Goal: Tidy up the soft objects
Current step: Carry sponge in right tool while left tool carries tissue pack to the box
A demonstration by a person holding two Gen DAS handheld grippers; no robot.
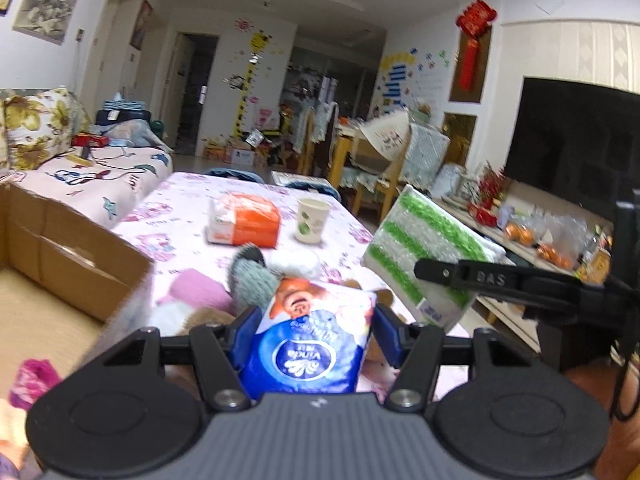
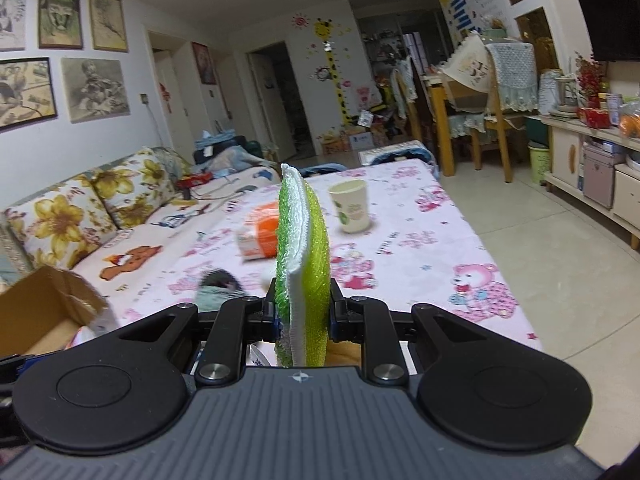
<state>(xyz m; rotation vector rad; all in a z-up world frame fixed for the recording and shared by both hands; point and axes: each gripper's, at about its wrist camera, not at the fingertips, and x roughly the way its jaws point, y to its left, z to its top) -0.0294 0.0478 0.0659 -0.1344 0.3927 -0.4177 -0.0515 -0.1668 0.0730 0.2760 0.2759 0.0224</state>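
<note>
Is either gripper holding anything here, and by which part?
Both. The left gripper clamps the blue tissue pack across its sides. The right gripper pinches the green-and-white cleaning pad by its near end, faces between the jaws.

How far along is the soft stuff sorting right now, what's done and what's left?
Done: hard to say; the cardboard box shows little inside from here. In hand: the left gripper clamps a blue tissue pack, and the right gripper clamps a green and white sponge cloth. Left on the table: an orange tissue pack, a grey plush, a pink item.
</note>
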